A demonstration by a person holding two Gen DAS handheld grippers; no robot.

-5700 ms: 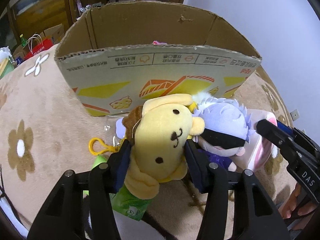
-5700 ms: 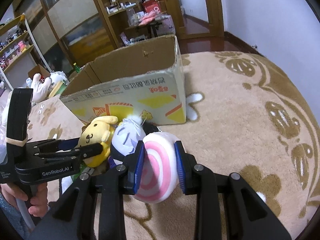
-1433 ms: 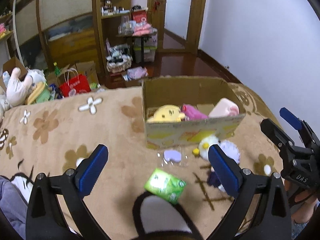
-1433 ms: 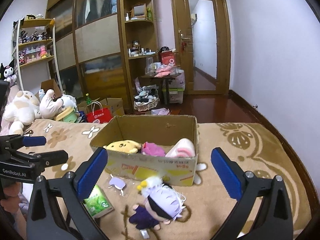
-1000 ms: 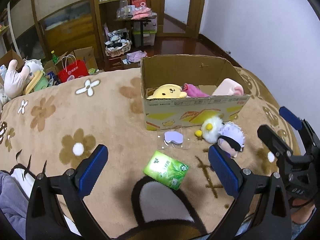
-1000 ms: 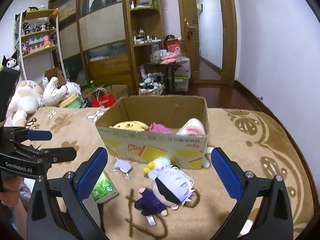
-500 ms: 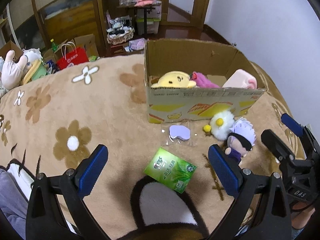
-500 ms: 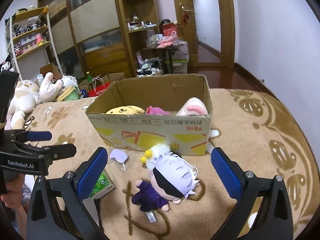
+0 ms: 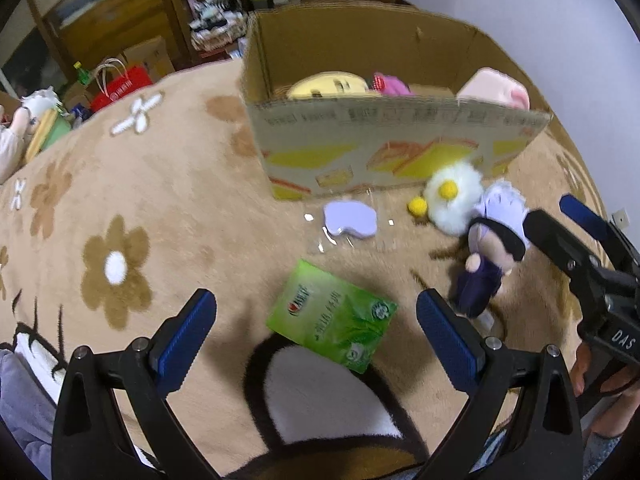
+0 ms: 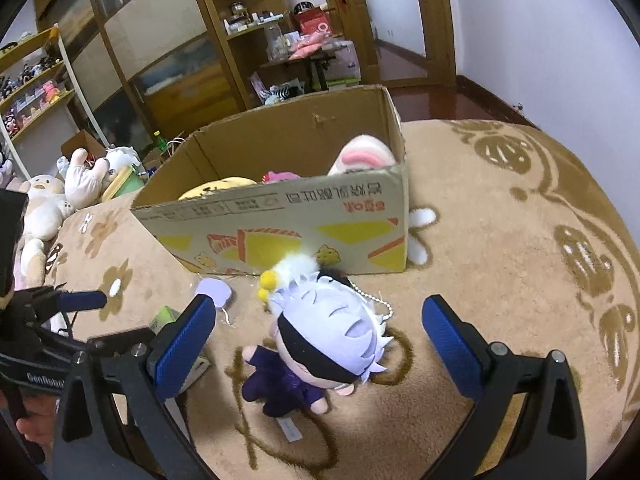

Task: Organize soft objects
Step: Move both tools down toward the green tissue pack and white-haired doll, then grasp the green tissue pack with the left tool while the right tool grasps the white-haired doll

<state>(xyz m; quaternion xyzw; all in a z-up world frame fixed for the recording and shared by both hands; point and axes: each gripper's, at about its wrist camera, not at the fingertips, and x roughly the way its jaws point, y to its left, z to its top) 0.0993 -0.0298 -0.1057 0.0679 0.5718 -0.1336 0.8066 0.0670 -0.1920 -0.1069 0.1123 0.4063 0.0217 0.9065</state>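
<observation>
Right wrist view: right tool (image 10: pixel 320 344) gapes wide above doll (image 10: pixel 320 350), head toward box (image 10: pixel 280 216), feet toward camera; left tool (image 9: pixel 316 332) wide.

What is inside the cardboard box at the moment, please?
Inside the cardboard box show a yellow plush, a pink soft item and a pale pink plush. Its front wall hides anything lower.

"DAS" on the right hand-held gripper (image 9: pixel 592 236), "GenRobo" on the left hand-held gripper (image 10: pixel 76 312)
</observation>
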